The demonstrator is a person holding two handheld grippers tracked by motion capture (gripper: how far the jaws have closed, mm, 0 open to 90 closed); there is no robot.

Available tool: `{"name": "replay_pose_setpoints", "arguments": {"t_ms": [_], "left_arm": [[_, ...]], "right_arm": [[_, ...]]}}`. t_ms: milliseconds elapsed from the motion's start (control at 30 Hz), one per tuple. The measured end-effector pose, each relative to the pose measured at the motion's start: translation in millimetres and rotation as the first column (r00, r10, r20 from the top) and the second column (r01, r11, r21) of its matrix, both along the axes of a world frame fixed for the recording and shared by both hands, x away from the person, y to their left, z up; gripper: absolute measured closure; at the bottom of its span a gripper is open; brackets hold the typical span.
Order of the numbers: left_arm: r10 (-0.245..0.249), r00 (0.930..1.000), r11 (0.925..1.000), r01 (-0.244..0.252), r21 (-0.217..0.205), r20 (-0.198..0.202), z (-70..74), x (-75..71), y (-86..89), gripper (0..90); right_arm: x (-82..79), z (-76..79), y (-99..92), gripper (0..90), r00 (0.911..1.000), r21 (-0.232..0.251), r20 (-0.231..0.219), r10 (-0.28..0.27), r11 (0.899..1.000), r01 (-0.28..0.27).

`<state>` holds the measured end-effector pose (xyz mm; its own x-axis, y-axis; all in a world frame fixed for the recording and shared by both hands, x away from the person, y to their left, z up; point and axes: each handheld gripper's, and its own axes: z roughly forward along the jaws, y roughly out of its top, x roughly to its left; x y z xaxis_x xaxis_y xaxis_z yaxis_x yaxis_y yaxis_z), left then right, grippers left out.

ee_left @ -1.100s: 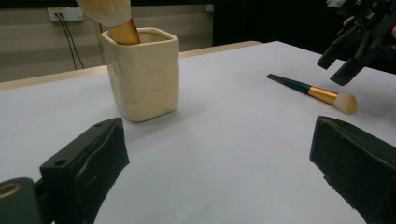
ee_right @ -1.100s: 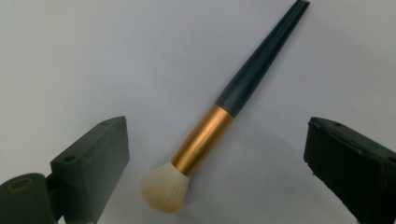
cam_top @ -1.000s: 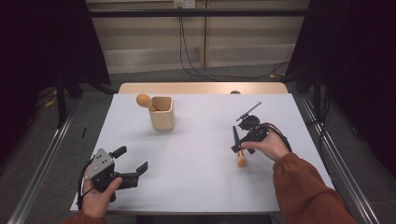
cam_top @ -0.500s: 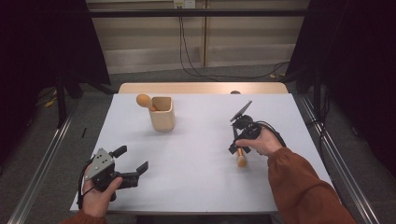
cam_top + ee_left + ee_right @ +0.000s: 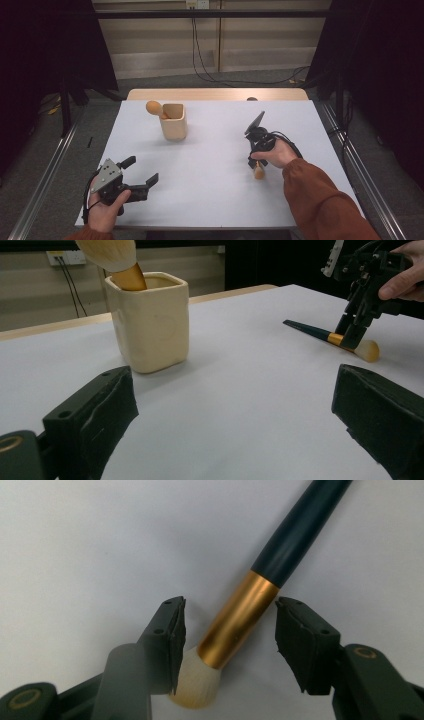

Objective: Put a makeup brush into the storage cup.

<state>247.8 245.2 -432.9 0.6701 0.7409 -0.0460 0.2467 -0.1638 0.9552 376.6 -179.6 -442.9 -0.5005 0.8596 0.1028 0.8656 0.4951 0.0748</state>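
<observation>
The right gripper [image 5: 255,161] points down at the white table [image 5: 210,185], and its jaws have just been closing around a makeup brush [image 5: 260,592] that lies flat beneath them. In the right gripper view the gold collar of the brush sits between the two black pads, with a gap still showing on either side, so the pads do not yet press on it. The dark handle runs up and away from the fingertips, while the pale bristle head [image 5: 197,685] lies at the near end, just beside the left-hand pad. In the left gripper view the same gripper [image 5: 352,332] stands over the collar, the bristles poking out to one side and the handle's tapered tip to the other.

The left gripper [image 5: 142,172] rests low near the front edge of the table, well apart from the brush, its jaws spread wide with nothing between them. Ahead of those fingers stands a cream cup [image 5: 147,322] with a second brush [image 5: 117,257] standing in it, bristles up.
</observation>
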Motion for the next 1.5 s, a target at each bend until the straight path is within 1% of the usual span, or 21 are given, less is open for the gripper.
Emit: {"name": "replay_pose_setpoints", "arguments": {"t_ms": [67,100,133,200,267,500,600,667,867,1000,1100,1267,1300,1333,1400,1500], "left_arm": [[0.001,1.0000,1.0000,-0.001,-0.003,-0.004,-0.3,0.1,-0.1,3.9],[-0.001,1.0000,1.0000,0.001,-0.003,-0.006,-0.4,0.3,0.0,3.9],[-0.003,1.0000,1.0000,0.003,-0.004,-0.007,-0.5,0.4,-0.1,3.9],[-0.006,1.0000,1.0000,0.006,-0.001,-0.005,-0.5,0.3,-0.7,3.9],[-0.008,0.9999,1.0000,0.008,0.000,-0.006,-0.4,0.1,-1.0,3.9],[-0.011,0.9999,0.9999,0.011,0.002,-0.005,-0.6,0.5,-1.6,3.9],[-0.013,0.9999,0.9999,0.013,0.002,-0.005,-0.7,0.7,-1.7,3.9],[-0.014,0.9999,0.9999,0.015,0.004,-0.004,-0.7,0.9,-1.8,3.9],[-0.016,0.9999,0.9998,0.016,0.011,-0.006,-0.9,1.4,-1.9,3.9],[-0.017,0.9998,0.9998,0.017,0.013,-0.007,-1.1,1.6,-1.8,3.9],[-0.014,0.9999,0.9998,0.014,0.012,-0.009,-1.2,1.5,-1.6,3.9],[-0.009,0.9999,0.9999,0.009,0.008,-0.010,-1.6,1.7,-1.1,3.9],[-0.008,0.9999,0.9999,0.008,0.007,-0.010,-1.6,1.6,-1.2,3.9],[-0.009,0.9999,0.9999,0.009,0.007,-0.010,-1.5,1.6,-1.2,3.9],[-0.009,0.9999,0.9999,0.009,0.010,-0.009,-1.5,1.3,-1.1,3.9],[-0.006,0.9999,0.9999,0.006,0.010,-0.009,-1.4,1.1,-0.7,3.9]], "right_arm": [[-0.5,-2.6,1.0,48.8,1.0000,-0.011,-0.007,-0.004,1.000,0.004],[-0.9,-4.3,1.5,51.3,0.9999,-0.011,-0.013,-0.002,1.000,0.002],[-1.6,-6.7,2.7,53.5,0.9999,-0.021,-0.017,0.001,1.000,-0.002],[-1.8,-6.3,3.9,53.9,0.9999,-0.028,-0.010,-0.008,1.000,0.007],[-1.8,-6.5,4.4,56.9,0.9999,-0.043,-0.002,-0.013,0.999,0.013],[-1.4,-6.8,6.3,59.8,0.9992,-0.061,0.000,-0.041,0.997,0.041],[-0.4,-6.4,3.6,65.7,0.9982,-0.056,-0.003,-0.059,0.997,0.059],[0.1,-6.5,0.9,68.5,0.9983,-0.050,0.002,-0.059,0.997,0.059],[0.7,-6.3,-0.9,73.6,0.9989,-0.051,0.005,-0.046,0.998,0.046],[0.4,-6.1,-2.3,74.3,0.9995,-0.045,0.007,-0.031,0.999,0.031],[-1.1,-5.8,-2.0,74.4,0.9994,-0.041,0.028,-0.021,0.999,0.022],[-1.9,-5.7,-6.6,74.4,0.9988,-0.010,0.035,-0.033,0.999,0.033],[-2.2,-5.2,-7.5,74.4,0.9986,-0.005,0.040,-0.036,0.999,0.036],[-2.3,-4.8,-8.6,74.4,0.9979,0.002,0.053,-0.037,0.999,0.037],[-2.4,-3.1,-11.3,74.4,0.9968,0.023,0.064,-0.047,0.999,0.046],[-3.9,0.8,-15.9,74.4,0.9954,0.033,0.080,-0.052,0.998,0.050]]}}
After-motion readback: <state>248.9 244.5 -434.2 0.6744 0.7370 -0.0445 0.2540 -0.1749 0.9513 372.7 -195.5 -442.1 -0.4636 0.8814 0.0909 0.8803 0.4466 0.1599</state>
